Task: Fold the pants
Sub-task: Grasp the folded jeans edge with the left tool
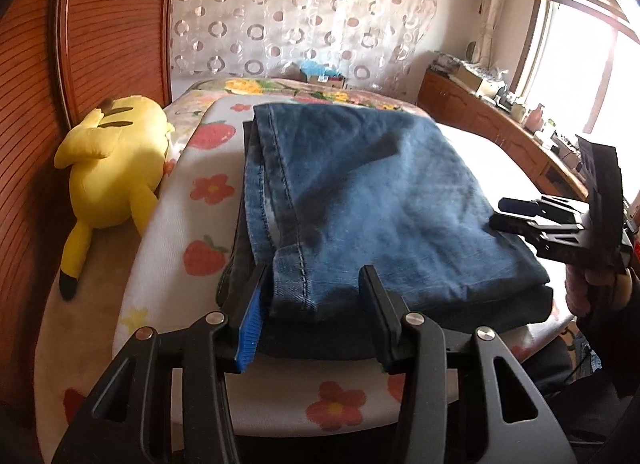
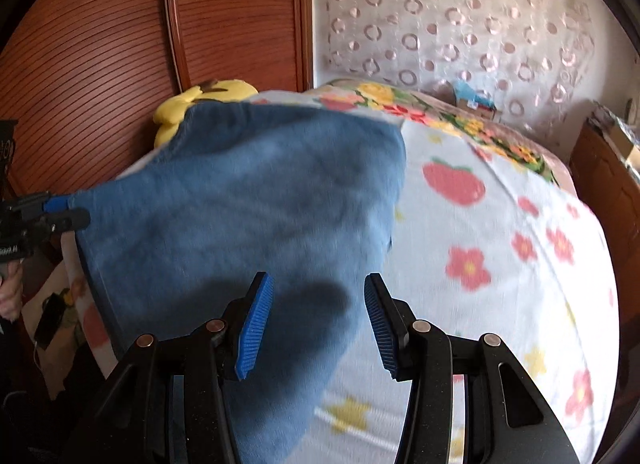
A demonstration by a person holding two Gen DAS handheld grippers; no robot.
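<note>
One pair of blue denim pants (image 1: 360, 199) lies folded into a thick stack on the bed (image 1: 184, 199), on a white blanket (image 2: 500, 248) printed with red flowers, strawberries and yellow stars. In the left wrist view the stitched side seam and a hem face the camera, and darker layers show under the lighter top layer. The left claw (image 1: 316, 320) stands wide open at the near edge of the stack, its two fingers on either side of the hem corner; whether the pads touch the cloth I cannot tell. The right claw (image 2: 320, 324) is also spread wide, poised over the near right corner of the pants with nothing held between its blue ribbed pads (image 2: 256, 328). Seen from the left wrist camera, that same right claw sits at the right edge of the stack, just beside the denim, with a hand (image 1: 588, 288) behind it. No brand tag or readable writing shows on the pants; white lettering on the left claw's body in the right wrist view is too small to read. One yellow plush toy (image 1: 112, 167) lies face down at the bed's left edge, against a reddish wooden wardrobe (image 1: 100, 31). Behind the bed hangs a sheer curtain (image 1: 296, 11) with a ring pattern, and a cluttered wooden cabinet (image 1: 492, 123) runs under a bright window (image 1: 576, 63).
</note>
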